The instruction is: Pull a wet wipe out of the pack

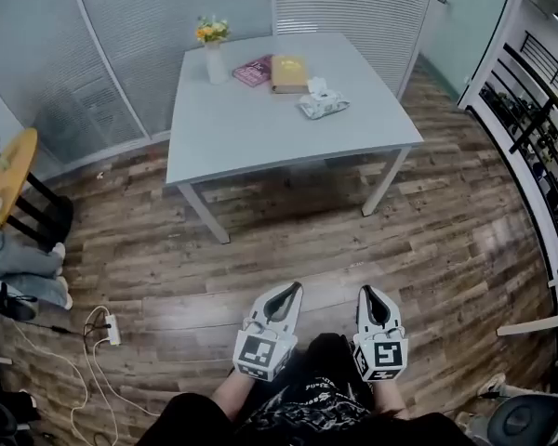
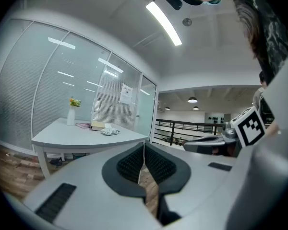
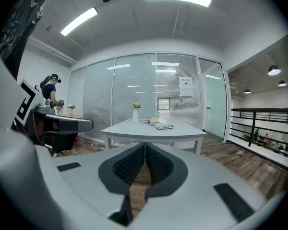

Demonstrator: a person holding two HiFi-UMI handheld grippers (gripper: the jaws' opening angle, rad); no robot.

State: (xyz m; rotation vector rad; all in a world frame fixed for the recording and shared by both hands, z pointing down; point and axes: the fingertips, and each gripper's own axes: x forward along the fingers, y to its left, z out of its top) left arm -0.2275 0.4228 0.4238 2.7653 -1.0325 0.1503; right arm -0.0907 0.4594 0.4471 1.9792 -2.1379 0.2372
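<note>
Wipe pack (image 1: 323,105) on table (image 1: 251,137), vase (image 1: 215,63) and books (image 1: 288,74) beside it

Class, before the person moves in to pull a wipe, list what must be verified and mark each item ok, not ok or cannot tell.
1. Wet wipe pack in sight on the table: ok.
2. Pack within reach: not ok, the table stands far ahead.
3. Left gripper empty: ok, jaws together.
4. Right gripper empty: ok, jaws together.
5. Pack's opening ready for grabbing: cannot tell, too small.
</note>
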